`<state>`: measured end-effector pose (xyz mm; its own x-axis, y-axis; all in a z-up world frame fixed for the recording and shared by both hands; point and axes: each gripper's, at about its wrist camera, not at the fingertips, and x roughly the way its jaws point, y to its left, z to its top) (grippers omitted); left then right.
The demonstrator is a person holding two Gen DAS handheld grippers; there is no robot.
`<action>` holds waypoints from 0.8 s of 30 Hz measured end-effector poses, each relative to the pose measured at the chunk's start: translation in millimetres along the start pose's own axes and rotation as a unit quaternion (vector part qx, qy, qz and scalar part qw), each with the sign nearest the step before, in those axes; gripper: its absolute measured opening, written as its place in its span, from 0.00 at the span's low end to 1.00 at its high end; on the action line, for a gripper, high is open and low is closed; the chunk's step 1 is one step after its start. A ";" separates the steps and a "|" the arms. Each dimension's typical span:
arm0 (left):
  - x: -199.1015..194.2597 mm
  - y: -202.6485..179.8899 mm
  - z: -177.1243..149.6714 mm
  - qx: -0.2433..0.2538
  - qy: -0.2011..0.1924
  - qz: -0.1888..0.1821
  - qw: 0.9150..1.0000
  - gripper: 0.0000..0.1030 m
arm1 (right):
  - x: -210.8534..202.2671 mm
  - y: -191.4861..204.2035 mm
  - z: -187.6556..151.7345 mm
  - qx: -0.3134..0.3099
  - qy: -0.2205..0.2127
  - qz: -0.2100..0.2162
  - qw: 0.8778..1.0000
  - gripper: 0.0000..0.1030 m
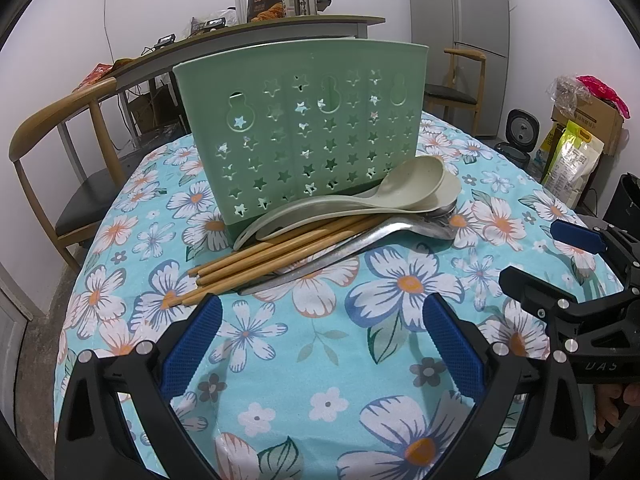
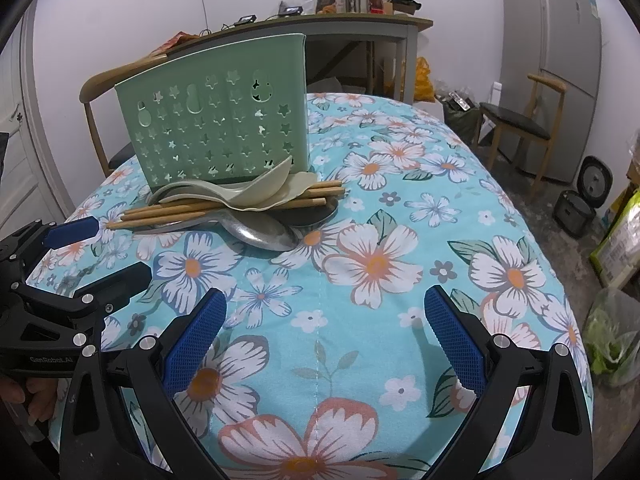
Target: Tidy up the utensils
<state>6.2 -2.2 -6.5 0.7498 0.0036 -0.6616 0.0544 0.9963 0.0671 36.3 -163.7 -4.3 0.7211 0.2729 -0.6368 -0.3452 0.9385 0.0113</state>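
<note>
Looking across the bench (image 1: 320, 360) with its flowered cloth, we see a green star-punched holder (image 1: 300, 128) standing upright toward the far edge, and a heap of utensils lying on the cloth against its near foot. Only the left wrist view shows us the fridge (image 1: 476, 4) with the bags and boxes (image 1: 576, 140) on the floor past the bench's right edge. Only the right wrist view shows a door (image 2: 24, 128) at the left and a bag of greens (image 2: 612, 332) on the floor.

In the heap, pale plastic spoons (image 1: 400, 188) lie on top, wooden chopsticks (image 1: 272, 256) run under them, and metal spoons (image 2: 260, 232) sit lowest, touching the cloth. A wooden chair (image 1: 68, 128) stands beyond the bench's left edge. The holder hides the bench's far edge behind it.

Our left tool (image 1: 320, 344) hangs near the near edge with its blue pads spread wide, pinching nothing. Our right tool (image 2: 324, 332) is spread the same, empty, well apart from the heap.
</note>
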 end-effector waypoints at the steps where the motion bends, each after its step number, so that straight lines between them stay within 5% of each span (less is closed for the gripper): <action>1: -0.1 -0.1 0.0 0.000 0.000 0.000 1.000 0.95 | 0.7 -0.7 0.5 0.000 0.001 0.001 1.000 0.93; 24: -0.2 -0.1 -0.1 0.000 0.000 0.000 1.000 0.95 | 1.2 -0.4 0.5 0.001 0.003 0.003 1.000 0.93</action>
<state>6.0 -2.4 -6.5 0.7500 0.0028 -0.6614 0.0550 0.9963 0.0666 37.6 -163.6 -4.7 0.7148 0.2776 -0.6419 -0.3483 0.9372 0.0174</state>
